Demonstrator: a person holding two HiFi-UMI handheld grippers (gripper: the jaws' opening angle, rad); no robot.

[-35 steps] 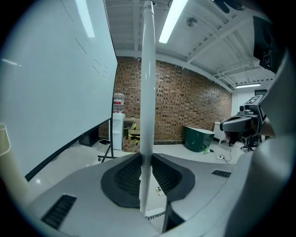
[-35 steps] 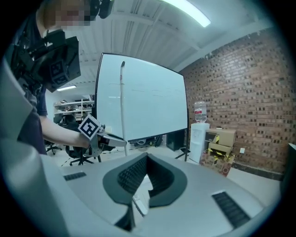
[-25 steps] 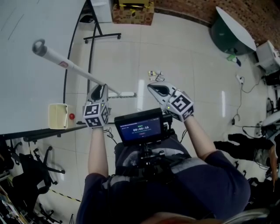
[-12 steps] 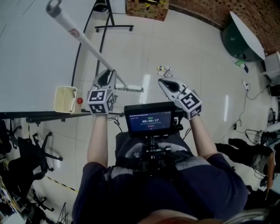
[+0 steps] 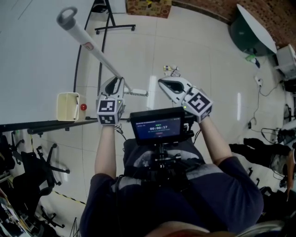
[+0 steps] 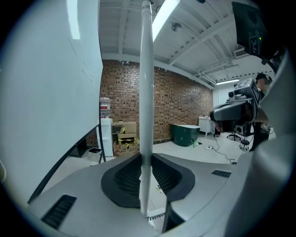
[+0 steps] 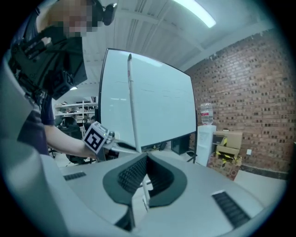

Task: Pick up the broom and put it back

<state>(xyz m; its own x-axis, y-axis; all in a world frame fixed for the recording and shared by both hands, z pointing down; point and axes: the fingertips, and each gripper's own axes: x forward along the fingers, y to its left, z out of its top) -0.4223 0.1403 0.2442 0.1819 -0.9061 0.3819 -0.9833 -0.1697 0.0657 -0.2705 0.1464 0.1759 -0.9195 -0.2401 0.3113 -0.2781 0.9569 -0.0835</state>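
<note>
The broom has a long white handle [image 5: 95,48] with a grey hanging loop [image 5: 67,14] at its top and a narrow pale head [image 5: 137,92] low by the floor. My left gripper [image 5: 115,82] is shut on the lower part of the handle. In the left gripper view the pole [image 6: 146,92] rises nearly upright out of the left gripper [image 6: 145,185], pinched between the dark pads [image 6: 125,178]. My right gripper [image 5: 163,83] hangs to the right of the broom head, shut and holding nothing. In the right gripper view, the right gripper [image 7: 144,178] faces the pole [image 7: 132,106].
A large whiteboard [image 5: 32,60] on a black wheeled stand [image 5: 113,28] fills the left, with a cream tray [image 5: 67,106] at its lower edge. A cardboard box [image 5: 148,7] and green tub [image 5: 245,34] stand far off. Office chairs [image 5: 32,171] crowd the lower left. Small litter [image 5: 171,71] lies on the tiles.
The top of the broom handle has swung upward and rightward in the head view, so the pole stands steeper. The right gripper has lifted slightly. Both grips are unchanged.
</note>
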